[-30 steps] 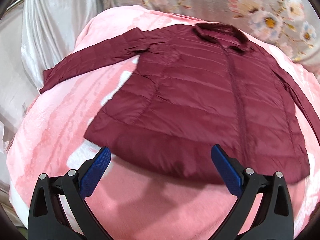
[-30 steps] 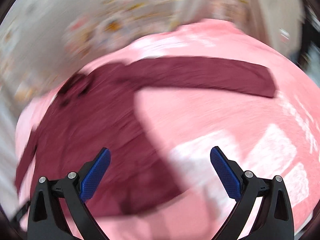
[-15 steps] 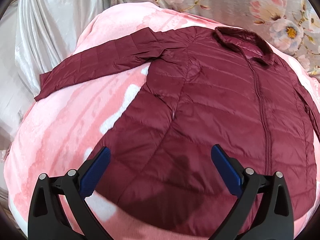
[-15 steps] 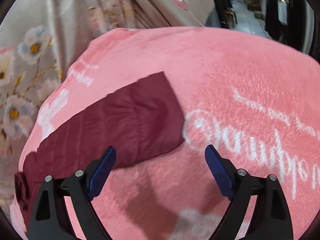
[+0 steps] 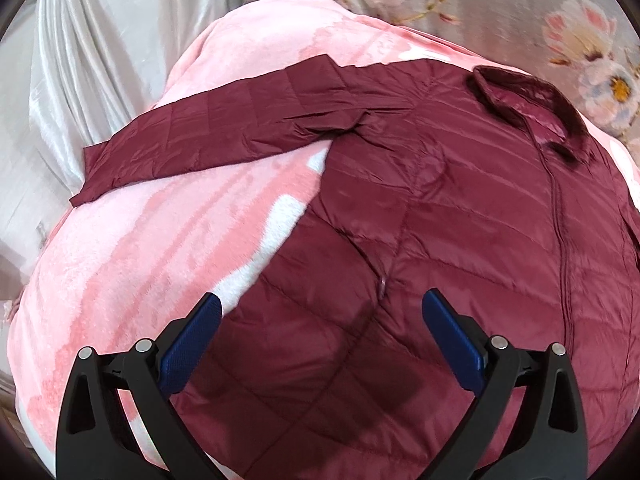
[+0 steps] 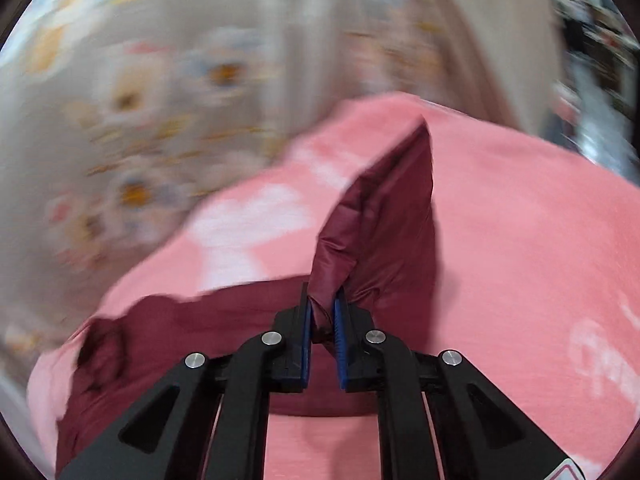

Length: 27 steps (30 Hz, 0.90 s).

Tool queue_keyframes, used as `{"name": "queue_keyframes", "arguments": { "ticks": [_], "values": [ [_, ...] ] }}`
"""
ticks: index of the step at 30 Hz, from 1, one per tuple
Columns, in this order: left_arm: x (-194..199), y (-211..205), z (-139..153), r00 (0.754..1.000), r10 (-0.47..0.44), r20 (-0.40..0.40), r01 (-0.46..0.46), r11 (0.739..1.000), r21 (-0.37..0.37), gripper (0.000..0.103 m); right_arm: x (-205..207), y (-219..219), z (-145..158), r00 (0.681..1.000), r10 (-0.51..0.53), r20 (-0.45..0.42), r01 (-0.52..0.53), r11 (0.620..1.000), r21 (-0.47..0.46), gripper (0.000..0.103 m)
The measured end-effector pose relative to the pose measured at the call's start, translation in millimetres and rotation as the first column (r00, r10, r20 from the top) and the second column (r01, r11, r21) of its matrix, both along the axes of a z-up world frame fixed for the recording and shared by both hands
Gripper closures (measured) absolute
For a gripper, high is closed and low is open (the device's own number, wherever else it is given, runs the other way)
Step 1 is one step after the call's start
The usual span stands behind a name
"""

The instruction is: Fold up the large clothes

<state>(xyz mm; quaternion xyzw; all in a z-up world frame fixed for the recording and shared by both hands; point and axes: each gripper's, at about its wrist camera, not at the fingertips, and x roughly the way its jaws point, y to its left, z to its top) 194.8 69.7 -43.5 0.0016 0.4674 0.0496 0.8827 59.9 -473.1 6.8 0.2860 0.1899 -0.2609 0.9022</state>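
The right gripper (image 6: 323,312) is pinching the jacket (image 5: 440,220) sleeve (image 6: 384,232) between narrow jaws; carrying it flat across suits. The left gripper (image 5: 320,316) is hovering, jaws wide.

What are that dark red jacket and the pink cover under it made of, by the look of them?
The jacket looks like thin synthetic shell, perhaps nylon, over padding: a slight sheen and stitched quilting lines. The pink cover looks like plush fleece: a soft, fuzzy, matte nap. The fibres cannot be told for sure.

Pink blanket (image 5: 120,264) lies bare beside the jacket (image 5: 460,220).
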Motion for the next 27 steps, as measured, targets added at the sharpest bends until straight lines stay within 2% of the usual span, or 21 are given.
{"name": "queue_keyframes", "arguments": {
  "ticks": [2, 3, 6, 7, 9, 11, 13, 14, 15, 16, 17, 19, 23, 26, 27],
  "values": [
    [3.8, 3.7, -0.1, 1.0, 0.014, -0.002, -0.014, 1.0, -0.001, 0.005, 46.8, 57.1, 21.1, 0.98, 0.196, 0.017, -0.194, 0.978, -0.072, 0.093],
    [4.7, 4.9, -0.4, 1.0, 0.018, -0.004, -0.018, 1.0, -0.003, 0.005, 69.1, 88.2, 27.5, 0.956, 0.294, 0.016, -0.291, 0.951, -0.103, 0.093],
    [8.4, 11.3, -1.3, 0.999, 0.034, -0.011, -0.034, 0.999, -0.011, 0.005, 120.7, 171.1, 26.1, 0.846, 0.533, -0.002, -0.529, 0.84, -0.122, 0.093],
    [9.7, 13.8, -1.9, 0.999, 0.04, -0.015, -0.04, 0.999, -0.013, 0.005, 140.1, 203.4, 18.9, 0.792, 0.61, -0.017, -0.608, 0.786, -0.115, 0.093],
    [13.5, 20.9, -3.4, 0.998, 0.054, -0.024, -0.055, 0.998, -0.024, 0.005, 167.0, 245.5, 1.9, 0.719, 0.693, -0.052, -0.694, 0.712, -0.102, 0.093],
    [17.6, 27.3, -4.3, 0.997, 0.069, -0.029, -0.07, 0.997, -0.039, 0.005, 191.9, 282.3, -19.8, 0.631, 0.772, -0.075, -0.776, 0.628, -0.055, 0.092],
    [22.4, 31.2, -4.6, 0.997, 0.073, -0.032, -0.074, 0.996, -0.056, 0.005, 200.9, 315.2, -42.0, 0.559, 0.825, -0.086, -0.828, 0.56, -0.014, 0.084],
    [26.5, 32.9, -4.5, 0.997, 0.07, -0.037, -0.072, 0.995, -0.073, 0.005, 206.7, 334.3, -52.1, 0.529, 0.841, -0.117, -0.847, 0.531, -0.008, 0.08],
    [29.6, 33.2, -4.0, 0.997, 0.063, -0.041, -0.066, 0.994, -0.092, 0.005, 205.1, 346.6, -57.7, 0.523, 0.841, -0.141, -0.85, 0.526, -0.016, 0.069],
    [32.1, 32.8, -3.1, 0.998, 0.055, -0.042, -0.059, 0.992, -0.11, 0.005, 202.2, 350.8, -57.4, 0.525, 0.838, -0.149, -0.849, 0.527, -0.033, 0.061],
    [35.0, 31.9, -1.7, 0.998, 0.044, -0.042, -0.05, 0.99, -0.133, 0.005, 194.8, 348.4, -52.9, 0.535, 0.836, -0.125, -0.845, 0.532, -0.061, 0.057],
    [42.5, 28.1, 2.3, 0.999, 0.018, -0.037, -0.025, 0.98, -0.195, 0.005, 170.7, 325.2, -43.8, 0.6, 0.798, -0.06, -0.799, 0.592, -0.107, 0.038],
    [63.9, 9.0, 0.3, 0.997, -0.048, -0.057, 0.026, 0.94, -0.341, 0.005, 144.6, 252.6, -47.3, 0.738, 0.675, 0.002, -0.675, 0.737, -0.036, 0.037],
    [88.8, -15.3, -21.8, 0.982, -0.116, -0.15, 0.033, 0.884, -0.467, 0.005, 120.3, 191.4, -71.4, 0.844, 0.536, -0.002, -0.536, 0.843, 0.05, 0.036],
    [91.5, -20.7, -26.2, 0.979, -0.126, -0.163, 0.031, 0.874, -0.485, 0.005, 112.4, 171.3, -81.1, 0.875, 0.483, -0.013, -0.481, 0.873, 0.076, 0.036]
  ]
}}
